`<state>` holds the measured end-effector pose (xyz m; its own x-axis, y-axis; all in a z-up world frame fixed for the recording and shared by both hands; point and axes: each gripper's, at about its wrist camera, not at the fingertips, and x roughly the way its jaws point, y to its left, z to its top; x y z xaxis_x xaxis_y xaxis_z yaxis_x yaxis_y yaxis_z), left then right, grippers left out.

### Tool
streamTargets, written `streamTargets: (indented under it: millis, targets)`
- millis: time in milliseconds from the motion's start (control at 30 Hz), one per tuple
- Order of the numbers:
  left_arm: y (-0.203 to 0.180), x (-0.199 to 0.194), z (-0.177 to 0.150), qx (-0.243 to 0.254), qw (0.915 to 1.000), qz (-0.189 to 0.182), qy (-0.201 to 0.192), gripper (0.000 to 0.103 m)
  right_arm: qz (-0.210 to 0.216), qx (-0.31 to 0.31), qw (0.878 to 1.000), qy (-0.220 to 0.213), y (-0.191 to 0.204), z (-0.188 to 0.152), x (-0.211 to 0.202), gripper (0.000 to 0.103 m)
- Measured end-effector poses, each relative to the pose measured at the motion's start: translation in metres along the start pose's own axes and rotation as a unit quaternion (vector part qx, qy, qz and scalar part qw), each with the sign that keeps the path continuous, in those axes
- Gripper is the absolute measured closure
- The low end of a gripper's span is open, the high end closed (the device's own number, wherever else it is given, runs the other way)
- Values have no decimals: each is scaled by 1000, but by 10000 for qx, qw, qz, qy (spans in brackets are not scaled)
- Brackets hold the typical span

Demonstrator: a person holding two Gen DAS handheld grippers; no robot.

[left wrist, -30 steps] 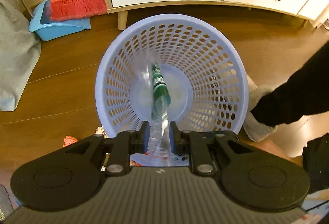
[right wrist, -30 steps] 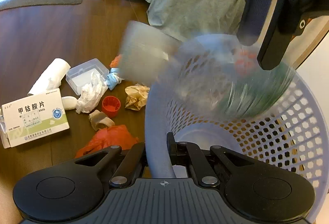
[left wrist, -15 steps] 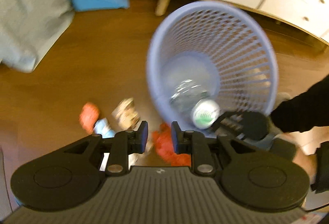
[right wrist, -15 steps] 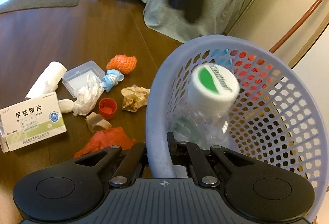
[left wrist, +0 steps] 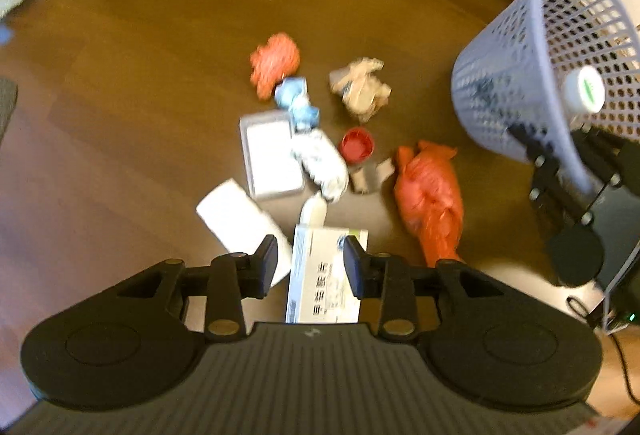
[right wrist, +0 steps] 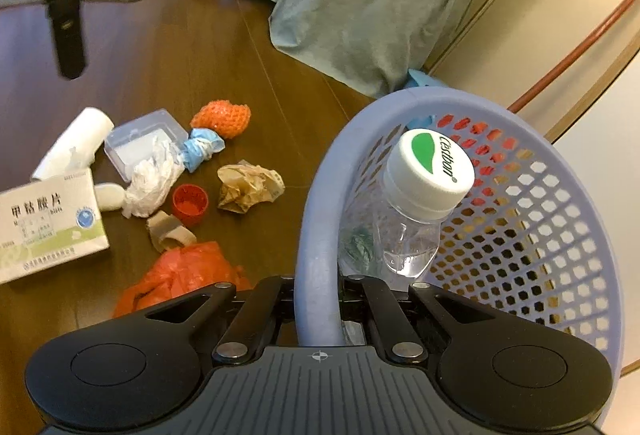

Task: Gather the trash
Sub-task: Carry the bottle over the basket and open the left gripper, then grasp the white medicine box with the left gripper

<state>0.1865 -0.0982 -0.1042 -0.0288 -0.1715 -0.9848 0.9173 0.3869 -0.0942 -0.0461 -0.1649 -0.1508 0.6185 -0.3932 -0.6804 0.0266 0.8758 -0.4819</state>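
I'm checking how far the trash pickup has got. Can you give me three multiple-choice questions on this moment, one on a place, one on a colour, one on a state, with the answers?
1. Where is the plastic bottle?
A. Inside the basket
B. On the floor by the medicine box
C. In the left gripper

2. What colour is the small loose cap on the floor?
A. Green
B. Red
C. Blue

3. What is the right gripper doing?
A. Hanging open over the trash
B. Shut on the orange bag
C. Clamped on the basket's rim

Answers:
1 A: the white-capped bottle stands in the basket in both views.
2 B: it lies red between the crumpled brown paper and the white tissue.
3 C: the lavender rim runs between its closed jaws.
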Motion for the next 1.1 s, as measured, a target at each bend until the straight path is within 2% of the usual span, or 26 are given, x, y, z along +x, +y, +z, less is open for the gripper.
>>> streamTargets:
  millis: [233, 433, 600, 700, 733, 867, 1100]
  targets:
    - [1, 13, -19, -13, 9999, -109, 121, 69, -317, -385, 9984, 260, -4, -12, 11, 103]
    - [7, 24, -25, -223, 9995, -225, 43, 58, -547, -263, 9967, 533, -23, -24, 22, 103]
    - [14, 37, -33, -359, 9989, -303, -8, 50, -531, -265, 9966, 565, -22, -23, 22, 103]
    - [19, 50, -40, -282, 9990, -336, -17, 47, -487, -246, 9968, 576, -17, -21, 24, 103]
    - [20, 54, -42, 144, 9988, -456, 82, 47, -477, -258, 9969, 572, -15, -20, 25, 103]
    - [22, 76, -48, 219, 9981, -541, 172, 46, -444, -319, 9970, 545, -8, -20, 28, 103]
    - [9, 110, -66, 536, 9965, -471, 441, 43, -452, -206, 9972, 553, -10, -22, 33, 103]
